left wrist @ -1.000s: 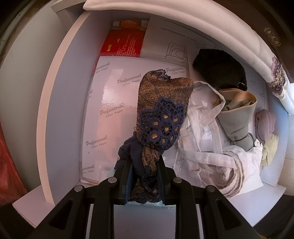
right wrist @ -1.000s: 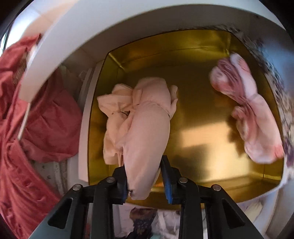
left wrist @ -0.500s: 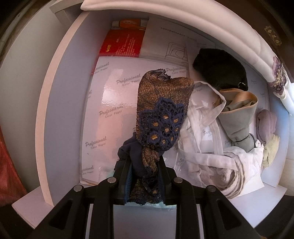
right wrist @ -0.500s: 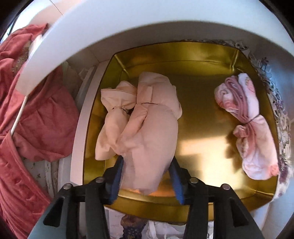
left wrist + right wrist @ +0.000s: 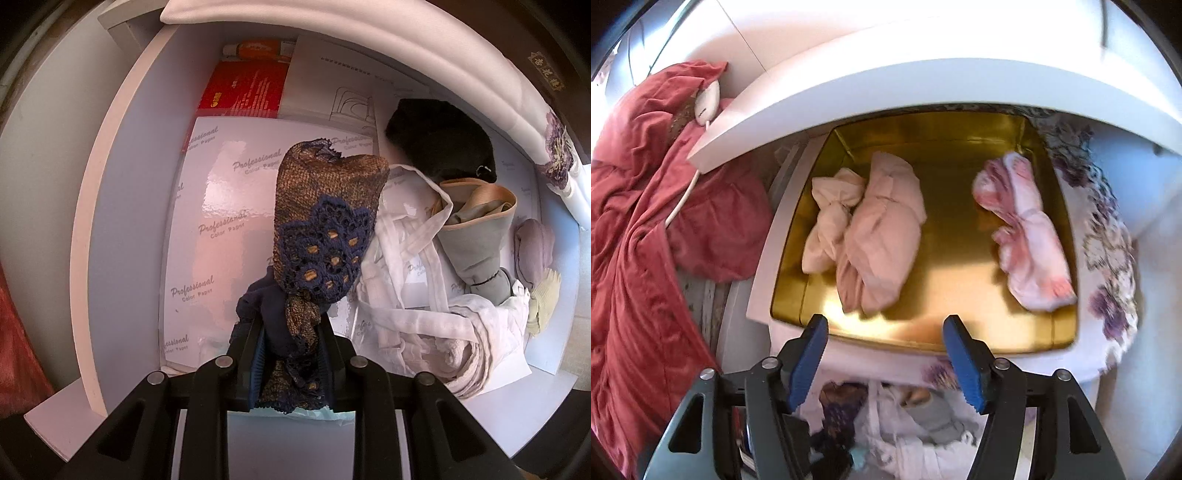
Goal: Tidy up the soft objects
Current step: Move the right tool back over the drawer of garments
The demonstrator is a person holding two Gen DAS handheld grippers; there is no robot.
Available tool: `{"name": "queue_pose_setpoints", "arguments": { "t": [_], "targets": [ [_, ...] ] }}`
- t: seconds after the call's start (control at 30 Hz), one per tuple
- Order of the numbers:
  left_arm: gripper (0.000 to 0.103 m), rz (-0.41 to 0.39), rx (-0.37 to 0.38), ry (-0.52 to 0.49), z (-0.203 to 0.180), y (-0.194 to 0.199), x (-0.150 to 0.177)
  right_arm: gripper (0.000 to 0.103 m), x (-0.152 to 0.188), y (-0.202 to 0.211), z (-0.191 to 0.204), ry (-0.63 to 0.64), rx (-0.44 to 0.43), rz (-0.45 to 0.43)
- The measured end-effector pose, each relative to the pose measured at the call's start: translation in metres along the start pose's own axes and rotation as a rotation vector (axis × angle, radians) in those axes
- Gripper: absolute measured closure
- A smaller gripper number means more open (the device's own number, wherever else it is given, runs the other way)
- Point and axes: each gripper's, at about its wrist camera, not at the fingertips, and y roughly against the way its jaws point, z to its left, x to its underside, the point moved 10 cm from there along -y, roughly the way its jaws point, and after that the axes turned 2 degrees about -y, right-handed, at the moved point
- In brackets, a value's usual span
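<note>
White shelving is framing both views. Right gripper (image 5: 882, 354) jaws have just been opening and are standing wide with nothing between them; the pale pink bundle (image 5: 875, 236) is lying free in the gold tray (image 5: 923, 339), well apart from the pink-and-white bundle (image 5: 1027, 236) on the far side, so pinks are probably being grouped there. Left gripper (image 5: 291, 365) is pointing straight down, pinching the gold-and-navy lace garment (image 5: 325, 225) at its lower end, holding it over the white drawer (image 5: 122, 221) with glossy paper sheets (image 5: 221, 229), beside the white fabric pile (image 5: 417, 314) and black bundle (image 5: 439, 144). Likely waiting for its own slot.
</note>
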Motion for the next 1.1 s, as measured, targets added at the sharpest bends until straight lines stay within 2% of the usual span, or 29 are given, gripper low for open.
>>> {"name": "queue_pose_setpoints", "arguments": {
  "t": [0.17,0.37,0.47,0.6,0.7,0.87,1.1],
  "targets": [
    [0.078,0.0,0.001,-0.003,0.001,0.0,0.0,0.035,0.032,0.008,-0.023,-0.024,0.011,0.029],
    [0.078,0.0,0.004,-0.001,0.001,0.001,0.0,0.031,0.088,-0.002,-0.054,-0.065,0.047,0.132],
    [0.078,0.0,0.011,0.002,0.002,0.001,-0.001,0.031,0.123,-0.018,-0.073,-0.099,0.086,0.221],
    [0.078,-0.002,0.015,0.001,0.004,0.002,-0.001,0.03,0.176,-0.049,-0.097,-0.13,0.167,0.398],
    [0.078,-0.003,0.021,0.004,0.005,0.0,0.0,0.03,0.201,-0.065,-0.106,-0.126,0.203,0.481],
    [0.078,-0.008,0.043,0.021,0.008,-0.001,0.001,0.028,0.212,-0.075,-0.101,-0.103,0.178,0.502],
    [0.079,-0.024,0.053,0.016,0.013,0.005,0.003,0.027,0.229,-0.091,-0.098,-0.06,0.194,0.545]
  ]
}}
